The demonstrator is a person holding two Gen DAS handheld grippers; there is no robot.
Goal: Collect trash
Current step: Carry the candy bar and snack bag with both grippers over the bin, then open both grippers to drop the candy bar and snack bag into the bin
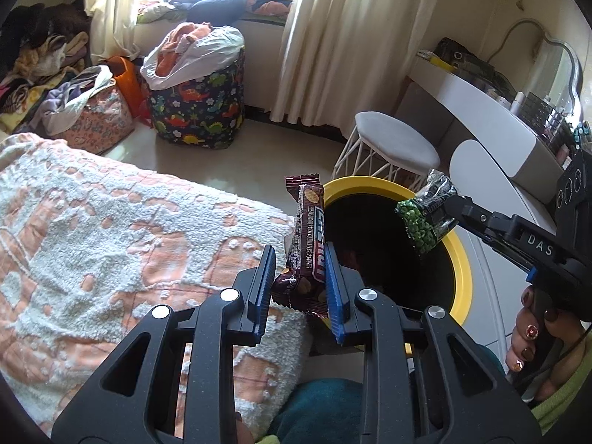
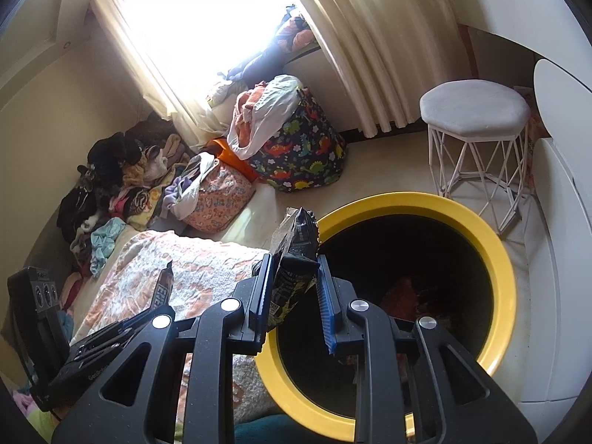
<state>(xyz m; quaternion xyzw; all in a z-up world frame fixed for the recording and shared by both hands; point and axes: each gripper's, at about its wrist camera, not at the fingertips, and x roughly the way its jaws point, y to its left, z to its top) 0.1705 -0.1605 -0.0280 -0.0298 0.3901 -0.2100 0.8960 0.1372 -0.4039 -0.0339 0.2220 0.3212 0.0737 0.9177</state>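
Note:
My left gripper (image 1: 299, 259) is shut on a brown snack bar wrapper (image 1: 309, 229), which stands upright between the blue pads at the left rim of a yellow-rimmed bin (image 1: 460, 259). In the same view my right gripper (image 1: 446, 205) reaches in from the right, holding a black and green pea snack packet (image 1: 420, 224) over the bin's dark opening. In the right wrist view the right gripper (image 2: 294, 262) is shut on that packet (image 2: 296, 244) above the bin (image 2: 499, 259). The left gripper (image 2: 153, 309) and its wrapper (image 2: 163, 288) show at lower left.
A bed with an orange and white blanket (image 1: 111, 229) lies left of the bin. A white wire stool (image 2: 475, 111) stands beyond it, with a white dressing table (image 1: 492, 111) to the right. A dinosaur-print basket (image 1: 199, 107) and bags of clothes sit by the curtain.

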